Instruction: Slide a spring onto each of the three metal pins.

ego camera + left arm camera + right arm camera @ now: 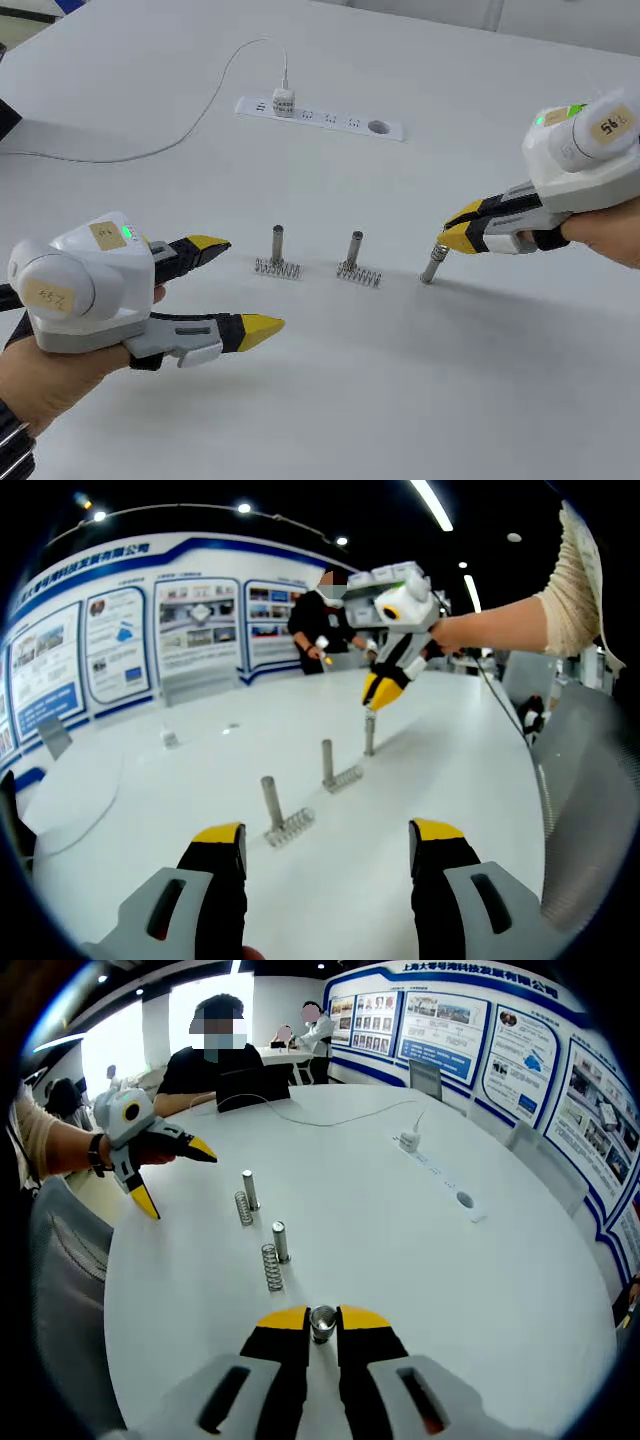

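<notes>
matt white table (330, 400), shiny metal pins (277, 243)

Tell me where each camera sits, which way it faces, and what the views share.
Head view: on the person's head, facing forward and down at the table; left hand holds left gripper, right hand holds right gripper.
Left gripper view: on the left gripper, facing along the pins past its open fingers; the right arm shows.
Right gripper view: on the right gripper, facing back the other way; fingers shut on the end pin; left arm shows.
Shared: both gripper views show the two loose springs.
</notes>
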`<state>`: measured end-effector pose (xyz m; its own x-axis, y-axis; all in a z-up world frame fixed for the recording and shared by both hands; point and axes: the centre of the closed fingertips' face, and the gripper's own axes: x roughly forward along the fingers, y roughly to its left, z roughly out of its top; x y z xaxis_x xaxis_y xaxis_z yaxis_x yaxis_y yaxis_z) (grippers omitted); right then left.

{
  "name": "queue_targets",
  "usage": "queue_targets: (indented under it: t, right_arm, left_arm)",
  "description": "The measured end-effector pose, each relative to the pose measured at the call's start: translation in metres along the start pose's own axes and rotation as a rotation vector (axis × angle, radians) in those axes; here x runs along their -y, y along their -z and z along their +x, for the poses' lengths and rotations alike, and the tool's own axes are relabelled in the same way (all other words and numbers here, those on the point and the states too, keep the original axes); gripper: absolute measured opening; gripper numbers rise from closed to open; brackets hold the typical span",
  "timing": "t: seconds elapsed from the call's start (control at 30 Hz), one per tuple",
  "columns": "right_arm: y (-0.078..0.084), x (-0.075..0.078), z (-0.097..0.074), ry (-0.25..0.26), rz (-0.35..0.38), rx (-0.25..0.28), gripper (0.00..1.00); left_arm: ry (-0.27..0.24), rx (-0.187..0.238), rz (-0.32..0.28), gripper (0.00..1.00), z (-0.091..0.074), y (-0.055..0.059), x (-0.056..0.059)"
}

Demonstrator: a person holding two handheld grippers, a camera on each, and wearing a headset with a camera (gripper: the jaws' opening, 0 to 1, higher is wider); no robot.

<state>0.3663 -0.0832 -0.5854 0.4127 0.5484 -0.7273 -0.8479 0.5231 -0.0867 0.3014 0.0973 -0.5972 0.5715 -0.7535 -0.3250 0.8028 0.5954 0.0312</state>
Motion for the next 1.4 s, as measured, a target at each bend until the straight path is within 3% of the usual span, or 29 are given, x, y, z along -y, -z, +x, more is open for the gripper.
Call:
queue_targets:
  t: [0.93,1.4]
  right_arm:
    - [0.024,-0.003,0.024,0.012,0.039,-0.055,0.12]
    - [0.016,-0.002,0.012,0.036,0.021,-0.015,0.19]
  left_arm:
    - [-0.001,0.000,-0.001,0.67,-0.001,0.000,0.001]
    - [-0.001,0.004,0.002,0.67,0.000,-0.001,0.002]
